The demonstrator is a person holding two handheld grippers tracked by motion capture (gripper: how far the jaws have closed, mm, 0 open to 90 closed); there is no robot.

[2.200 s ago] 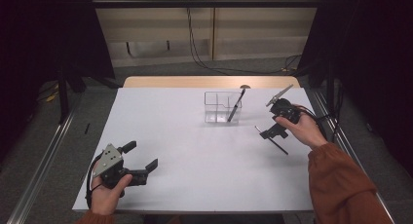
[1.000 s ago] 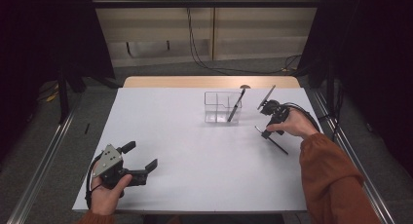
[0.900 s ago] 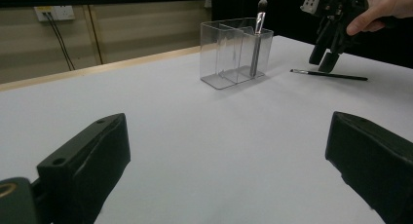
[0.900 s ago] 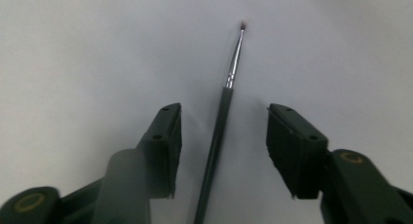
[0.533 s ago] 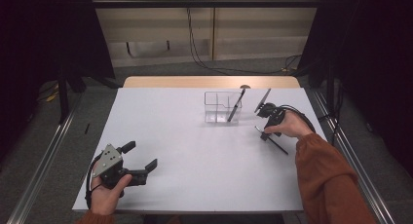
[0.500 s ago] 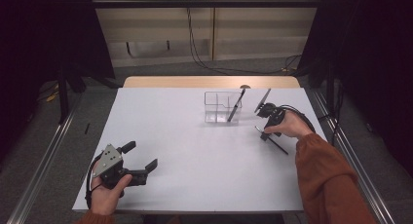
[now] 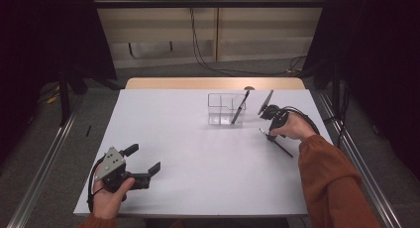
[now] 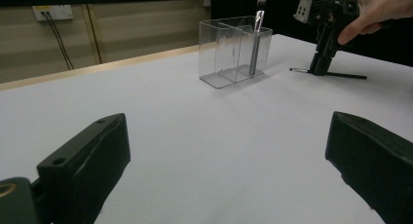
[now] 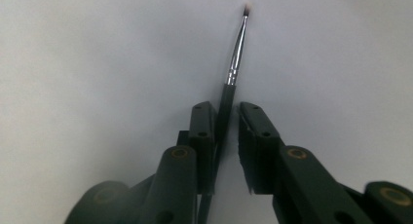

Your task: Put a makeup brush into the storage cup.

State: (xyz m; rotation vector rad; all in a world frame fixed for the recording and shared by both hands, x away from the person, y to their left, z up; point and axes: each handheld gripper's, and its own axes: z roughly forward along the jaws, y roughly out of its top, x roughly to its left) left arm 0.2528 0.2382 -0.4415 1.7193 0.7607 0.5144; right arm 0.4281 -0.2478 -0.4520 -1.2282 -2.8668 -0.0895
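Observation:
A thin dark makeup brush (image 9: 236, 63) lies flat on the white table (image 7: 198, 153), right of a clear divided organiser (image 7: 220, 109). My right gripper (image 7: 270, 134) points down over the brush's handle (image 7: 283, 148). In the right gripper view the handle runs between the jaws of the right gripper (image 9: 226, 107), which have just been closing. It lies against the left pad, and a narrow gap remains at the right pad. A longer brush (image 7: 239, 106) leans in the organiser. My left gripper (image 7: 143, 158) rests open and empty near the front left edge.
The left gripper view shows the organiser (image 8: 229, 53) with its brush (image 8: 255, 39), and behind it the right gripper (image 8: 321, 65) standing on the table over the thin brush (image 8: 346, 76). A wooden strip (image 7: 213, 83) borders the far edge.
The right hand has shifted left toward the organiser and brought its gripper down over the lying brush. The left hand and its gripper have stayed where they were.

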